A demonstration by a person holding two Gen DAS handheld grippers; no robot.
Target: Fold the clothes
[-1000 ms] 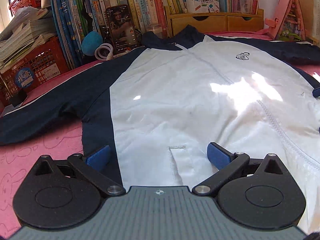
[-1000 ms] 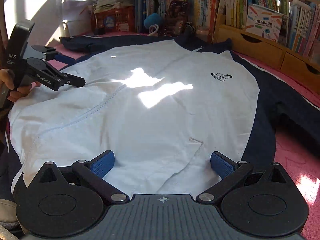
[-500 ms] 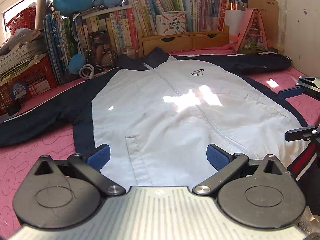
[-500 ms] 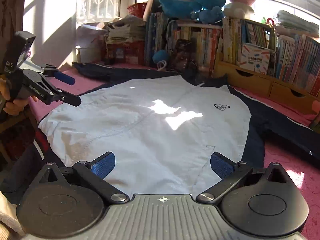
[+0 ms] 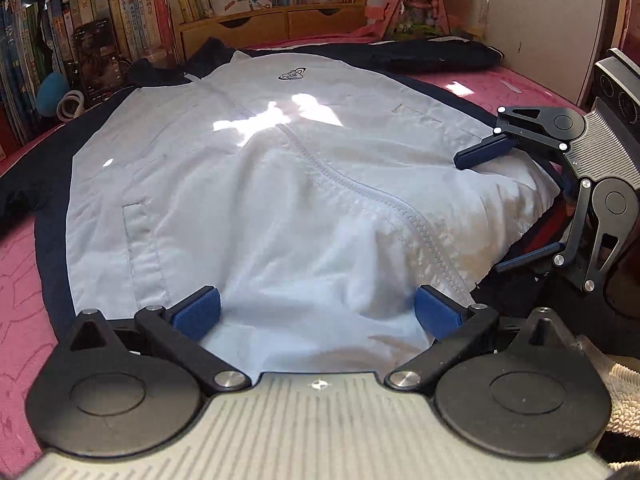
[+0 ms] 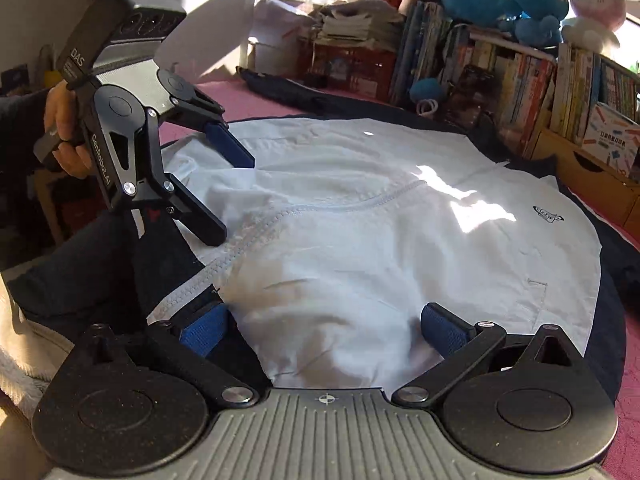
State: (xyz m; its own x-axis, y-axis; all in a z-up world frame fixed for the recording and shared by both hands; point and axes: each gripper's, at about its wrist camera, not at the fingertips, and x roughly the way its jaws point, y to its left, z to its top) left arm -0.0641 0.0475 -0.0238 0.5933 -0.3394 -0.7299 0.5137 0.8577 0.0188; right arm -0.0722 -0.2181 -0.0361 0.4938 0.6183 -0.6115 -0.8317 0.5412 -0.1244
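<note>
A white jacket with navy sleeves and sides (image 5: 280, 184) lies front up, zipped, on a pink bedspread (image 5: 20, 280), collar at the far end. My left gripper (image 5: 316, 312) is open at the bottom hem, with white fabric lying between its blue pads. In the right wrist view the jacket (image 6: 400, 240) fills the middle, and my right gripper (image 6: 324, 328) is open over the other hem corner. Each gripper shows in the other's view: the right gripper (image 5: 480, 212) straddles the hem edge, and the left gripper (image 6: 230, 200), held by a hand (image 6: 64, 120), is tilted over the hem.
Books (image 5: 120, 8), wooden drawers (image 5: 280, 24) and a red basket (image 6: 352, 68) line the far side of the bed. Plush toys (image 6: 500, 0) sit on the shelf. A pink bag (image 5: 416, 4) and a white panel (image 5: 552, 20) stand at the right. A beige towel (image 5: 616, 392) lies near me.
Both grippers have pulled back from above the jacket's body to its bottom hem and come closer together. The hem fabric now bulges up between them.
</note>
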